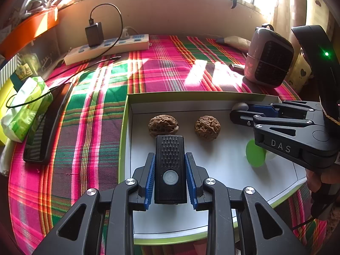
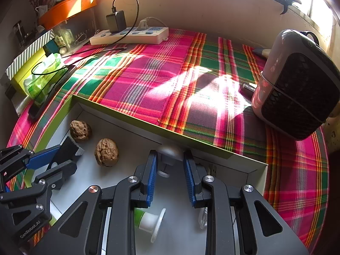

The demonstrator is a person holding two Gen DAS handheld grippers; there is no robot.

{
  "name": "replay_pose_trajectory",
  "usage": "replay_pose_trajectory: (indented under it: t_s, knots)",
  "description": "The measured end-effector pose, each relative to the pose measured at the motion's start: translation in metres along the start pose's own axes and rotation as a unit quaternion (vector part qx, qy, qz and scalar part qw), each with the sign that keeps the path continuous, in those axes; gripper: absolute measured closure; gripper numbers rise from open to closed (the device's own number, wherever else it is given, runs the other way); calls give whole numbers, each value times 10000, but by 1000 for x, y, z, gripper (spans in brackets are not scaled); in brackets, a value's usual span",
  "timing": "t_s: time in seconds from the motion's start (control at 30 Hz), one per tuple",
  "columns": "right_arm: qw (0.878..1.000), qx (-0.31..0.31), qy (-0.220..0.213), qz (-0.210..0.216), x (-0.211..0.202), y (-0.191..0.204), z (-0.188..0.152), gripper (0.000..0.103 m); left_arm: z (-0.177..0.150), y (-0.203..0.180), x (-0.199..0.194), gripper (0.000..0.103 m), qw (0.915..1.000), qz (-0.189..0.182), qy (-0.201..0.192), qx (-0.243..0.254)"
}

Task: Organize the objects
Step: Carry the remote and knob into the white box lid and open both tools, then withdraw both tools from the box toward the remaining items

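Over the box (image 1: 127, 114), a black block (image 1: 170, 170) is pinched by the left gripper (image 1: 170, 170) near two walnuts (image 1: 163, 125), while a white knob (image 2: 170, 152) is straddled by the right gripper (image 2: 170, 165); setting-down seems next.

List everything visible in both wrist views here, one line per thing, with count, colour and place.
Box: 1, white inside, green rim, on the cloth.
Walnuts: 2, brown, side by side in the box.
Black device: 1, between the left gripper's pads, over the box.
Small pale object: 1, whitish, at the box's far wall.
Spool: 1, green and white, in the box.
Checked cloth: 1, pink and green, covering the table.
Power strip: 1, white, far edge, black charger plugged in.
Fan: 1, pink and black, right side.
Phone: 1, black, left edge.
Tissue pack: 1, green, beside the phone.
Left gripper: black, blue pads.
Right gripper: black, blue pads, around the pale object.
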State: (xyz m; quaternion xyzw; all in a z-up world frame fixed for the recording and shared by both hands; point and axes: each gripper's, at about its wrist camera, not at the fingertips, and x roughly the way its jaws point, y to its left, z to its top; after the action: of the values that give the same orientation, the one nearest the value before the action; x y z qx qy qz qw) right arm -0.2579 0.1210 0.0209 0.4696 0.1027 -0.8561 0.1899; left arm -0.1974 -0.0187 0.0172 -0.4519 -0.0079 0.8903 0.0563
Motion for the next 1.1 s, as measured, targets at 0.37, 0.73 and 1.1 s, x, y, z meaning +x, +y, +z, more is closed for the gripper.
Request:
replay_pose_trajectory:
  t_s: [0.37, 0.73, 1.1]
  knots:
    - [10000, 47, -21, 3, -1, 0, 0, 69, 0, -3, 0, 75, 10000, -7, 0, 18]
    - [9997, 142, -172, 22, -12, 0, -4, 65, 0, 2, -9, 67, 9999, 37, -100, -86]
    - [9990, 206, -386, -19, -34, 7, -14, 65, -9, -1, -28, 67, 9997, 42, -237, -91]
